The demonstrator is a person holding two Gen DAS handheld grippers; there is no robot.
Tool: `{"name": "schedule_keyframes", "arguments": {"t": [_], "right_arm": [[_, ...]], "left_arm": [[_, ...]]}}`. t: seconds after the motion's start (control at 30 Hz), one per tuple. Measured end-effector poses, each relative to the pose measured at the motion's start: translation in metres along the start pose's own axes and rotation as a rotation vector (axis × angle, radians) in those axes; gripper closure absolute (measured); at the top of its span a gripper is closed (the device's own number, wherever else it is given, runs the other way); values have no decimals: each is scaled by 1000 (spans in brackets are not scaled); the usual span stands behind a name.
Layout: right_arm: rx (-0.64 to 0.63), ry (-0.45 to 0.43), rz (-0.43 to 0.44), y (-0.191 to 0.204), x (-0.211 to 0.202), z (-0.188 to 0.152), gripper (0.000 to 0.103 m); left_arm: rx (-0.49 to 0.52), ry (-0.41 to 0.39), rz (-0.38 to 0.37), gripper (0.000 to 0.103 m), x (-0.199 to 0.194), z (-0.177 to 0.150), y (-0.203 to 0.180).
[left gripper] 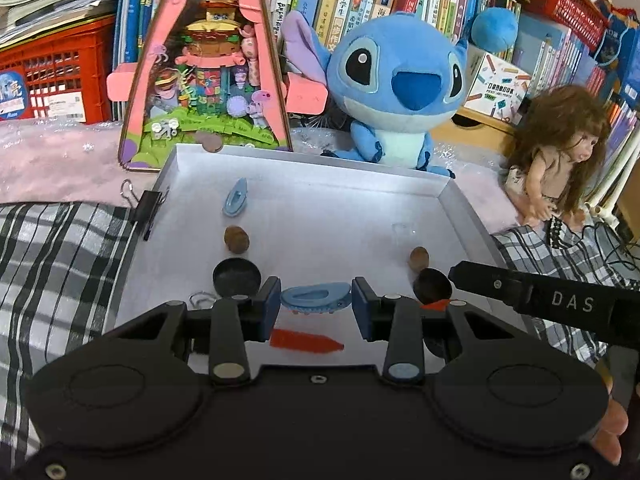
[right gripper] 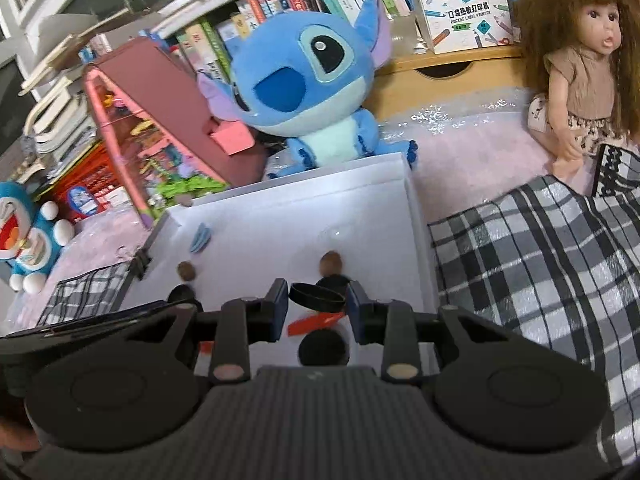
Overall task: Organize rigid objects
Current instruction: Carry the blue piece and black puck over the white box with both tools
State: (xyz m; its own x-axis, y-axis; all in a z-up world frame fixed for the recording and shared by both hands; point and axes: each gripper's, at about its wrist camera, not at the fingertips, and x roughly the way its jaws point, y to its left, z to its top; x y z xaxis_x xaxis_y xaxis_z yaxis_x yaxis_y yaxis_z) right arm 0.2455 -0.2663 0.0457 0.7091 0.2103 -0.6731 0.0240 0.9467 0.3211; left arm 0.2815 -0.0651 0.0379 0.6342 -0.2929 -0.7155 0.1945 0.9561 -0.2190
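A white tray (left gripper: 304, 168) lies in front of me. My left gripper (left gripper: 316, 311) is shut on a light blue hair clip (left gripper: 316, 299), held just above the tray's near part. My right gripper (right gripper: 317, 311) is shut on a black round lid (right gripper: 317, 297); in the left wrist view that lid (left gripper: 433, 286) shows at the right. On the tray lie a second blue clip (left gripper: 235, 198), two brown nuts (left gripper: 237, 240) (left gripper: 419, 258), another black lid (left gripper: 236, 278) and a red strip (left gripper: 306, 342). A black disc (right gripper: 323, 346) lies under the right gripper.
A blue plush toy (left gripper: 394, 80) and a pink triangular toy house (left gripper: 208, 68) stand behind the tray. A doll (left gripper: 560, 156) sits at the right. A black binder clip (left gripper: 149, 206) grips the tray's left wall. Plaid cloth (right gripper: 540, 248) flanks the tray; bookshelves stand behind.
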Motion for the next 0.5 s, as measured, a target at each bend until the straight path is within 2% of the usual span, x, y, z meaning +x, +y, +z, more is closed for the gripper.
{"name": "schedule_keyframes", "arguments": {"t": [0.17, 0.5], "right_arm": [[-12, 16, -27, 1, 14, 4, 65], [-125, 9, -108, 15, 28, 8, 65]], "left_arm": [[3, 8, 26, 67, 12, 4, 0], [8, 14, 49, 67, 28, 6, 5]]}}
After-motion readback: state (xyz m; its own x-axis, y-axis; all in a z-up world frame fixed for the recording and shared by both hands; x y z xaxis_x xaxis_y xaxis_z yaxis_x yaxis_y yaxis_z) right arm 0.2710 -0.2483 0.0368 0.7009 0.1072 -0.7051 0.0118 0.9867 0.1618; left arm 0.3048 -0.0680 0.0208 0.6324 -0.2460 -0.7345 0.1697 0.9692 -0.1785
